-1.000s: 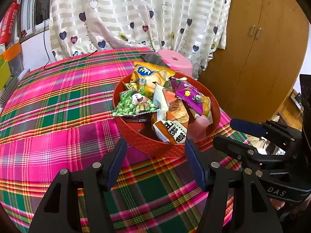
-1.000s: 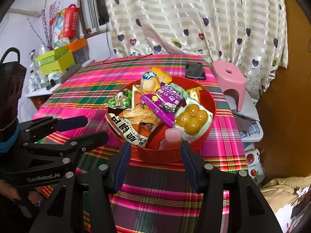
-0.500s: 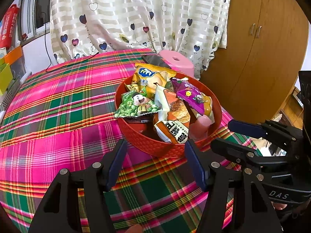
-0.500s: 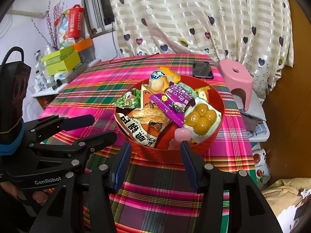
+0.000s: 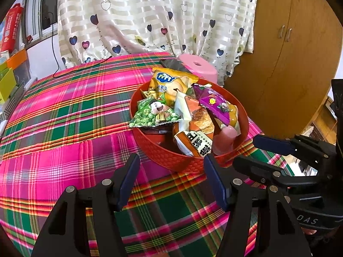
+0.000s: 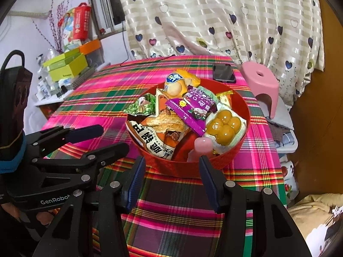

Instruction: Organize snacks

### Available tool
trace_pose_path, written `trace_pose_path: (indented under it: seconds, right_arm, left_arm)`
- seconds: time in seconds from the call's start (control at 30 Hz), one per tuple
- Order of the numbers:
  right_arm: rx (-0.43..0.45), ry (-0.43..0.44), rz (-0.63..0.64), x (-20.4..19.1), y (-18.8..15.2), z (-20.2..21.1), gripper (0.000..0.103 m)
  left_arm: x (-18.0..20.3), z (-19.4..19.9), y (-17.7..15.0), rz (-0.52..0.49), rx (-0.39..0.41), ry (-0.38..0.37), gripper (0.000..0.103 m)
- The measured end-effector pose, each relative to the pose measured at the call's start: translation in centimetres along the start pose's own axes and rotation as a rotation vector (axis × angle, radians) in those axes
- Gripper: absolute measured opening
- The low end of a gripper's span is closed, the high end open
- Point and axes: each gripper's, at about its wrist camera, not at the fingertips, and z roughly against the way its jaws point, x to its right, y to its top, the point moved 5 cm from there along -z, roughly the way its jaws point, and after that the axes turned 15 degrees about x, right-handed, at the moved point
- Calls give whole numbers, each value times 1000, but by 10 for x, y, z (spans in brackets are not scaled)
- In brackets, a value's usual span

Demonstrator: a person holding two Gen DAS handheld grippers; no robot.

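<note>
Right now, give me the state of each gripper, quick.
Left gripper: open, nothing between its fingers, short of the red bowl.
Right gripper: open, empty, also just short of the bowl.

A table covered with a pink, green and dark plaid cloth carries a round red plastic bowl heaped with snack packets near its right edge. Beyond the bowl, a black smartphone lies flat, and a thin black cable trails across the far edge.
</note>
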Motion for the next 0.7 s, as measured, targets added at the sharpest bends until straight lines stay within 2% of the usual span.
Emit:
trace_pose_path:
  seconds: [0.7]
  right_arm:
    - [7, -1, 4, 1, 0, 0, 51]
  left_arm:
    - [2, -2, -1, -10, -4, 14, 63]
